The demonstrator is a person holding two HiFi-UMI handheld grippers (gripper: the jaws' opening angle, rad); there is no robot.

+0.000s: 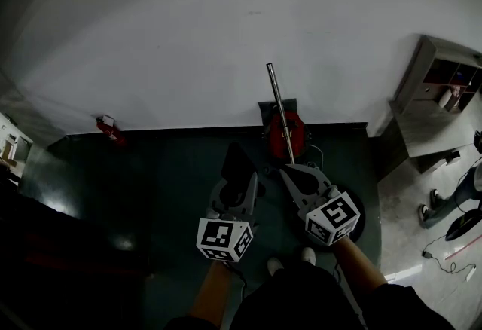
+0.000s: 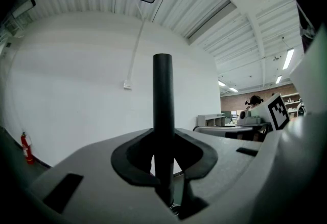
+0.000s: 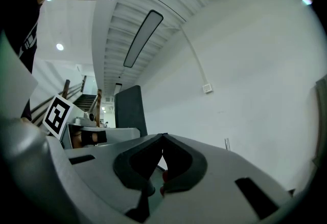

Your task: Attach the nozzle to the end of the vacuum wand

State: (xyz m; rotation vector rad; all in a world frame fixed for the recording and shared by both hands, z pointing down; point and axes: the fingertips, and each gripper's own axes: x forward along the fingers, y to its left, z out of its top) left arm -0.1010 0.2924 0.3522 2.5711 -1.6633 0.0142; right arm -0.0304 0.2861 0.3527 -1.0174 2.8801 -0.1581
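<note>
Left claw [image 1: 239,191] grips nozzle [image 2: 163,95] — right claw [image 3: 163,137] shut.

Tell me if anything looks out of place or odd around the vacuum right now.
Nothing looks spilled or damaged. One small oddity: the right gripper is shut on nothing, and the wand stands unheld just beside it, rising from the red vacuum. The left gripper grips the black nozzle upright.
</note>
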